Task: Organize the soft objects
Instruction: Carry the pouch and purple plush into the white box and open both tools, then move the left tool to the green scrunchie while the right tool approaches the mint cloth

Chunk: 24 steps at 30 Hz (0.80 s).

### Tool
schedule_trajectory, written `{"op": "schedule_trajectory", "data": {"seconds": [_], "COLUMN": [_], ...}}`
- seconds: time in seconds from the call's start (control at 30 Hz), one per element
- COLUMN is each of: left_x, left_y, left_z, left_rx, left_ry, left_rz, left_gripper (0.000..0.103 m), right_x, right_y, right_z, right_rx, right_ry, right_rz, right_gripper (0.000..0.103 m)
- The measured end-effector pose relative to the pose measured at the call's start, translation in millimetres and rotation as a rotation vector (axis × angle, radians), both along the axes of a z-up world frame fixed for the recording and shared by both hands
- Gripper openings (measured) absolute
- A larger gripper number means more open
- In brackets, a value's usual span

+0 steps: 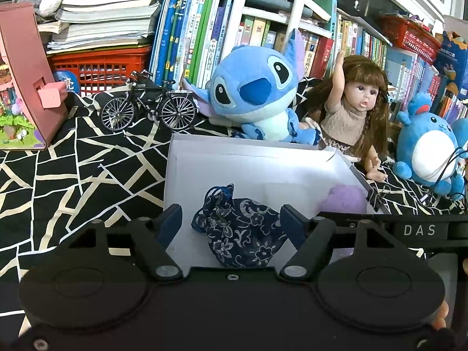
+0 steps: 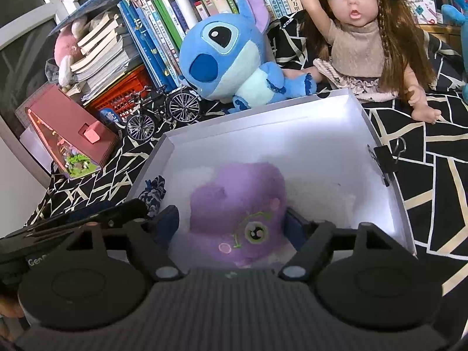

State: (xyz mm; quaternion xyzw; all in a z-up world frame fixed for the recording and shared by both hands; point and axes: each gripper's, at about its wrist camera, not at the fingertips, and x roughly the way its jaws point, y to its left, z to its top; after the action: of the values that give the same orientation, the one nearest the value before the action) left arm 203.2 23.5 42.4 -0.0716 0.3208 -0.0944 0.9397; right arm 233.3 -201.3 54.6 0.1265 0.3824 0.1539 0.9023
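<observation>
From our left wrist we see the left gripper (image 1: 231,219) spread, its fingers clear of the navy floral drawstring pouch (image 1: 241,231) lying between them in the white box (image 1: 254,158), with only a corner of the purple plush (image 1: 345,199) visible. Our right wrist shows the right gripper (image 2: 232,225) also spread around that purple plush (image 2: 239,204), its pads not visibly pressing, with a binder clip (image 2: 386,158) on the box wall. The box sits on a black cloth with pale lines (image 1: 73,161), before a Stitch plush (image 1: 257,93), a doll (image 1: 354,111), a model bicycle (image 1: 149,105) and shelves of books (image 1: 199,29).
</observation>
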Motion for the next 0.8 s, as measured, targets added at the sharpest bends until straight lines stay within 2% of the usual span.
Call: {"op": "schedule_trajectory", "data": {"seconds": [0.17, 0.8], "left_x": [-3.2, -22.8], "left_y": [-0.2, -3.5], "left_z": [2.5, 16.7], "left_rx": [0.0, -0.003], "left_ry": [-0.011, -0.043], "left_rz": [-0.003, -0.018], "left_gripper": [0.079, 0.086], "right_x": [-3.1, -29.9], "right_y": [-5.0, -25.2], "right_z": [3.7, 27.4], "right_rx": [0.007, -0.012], "right_ry": [-0.018, -0.108], "right_rz": [-0.015, -0.029], "right_gripper": [0.086, 0.088]}}
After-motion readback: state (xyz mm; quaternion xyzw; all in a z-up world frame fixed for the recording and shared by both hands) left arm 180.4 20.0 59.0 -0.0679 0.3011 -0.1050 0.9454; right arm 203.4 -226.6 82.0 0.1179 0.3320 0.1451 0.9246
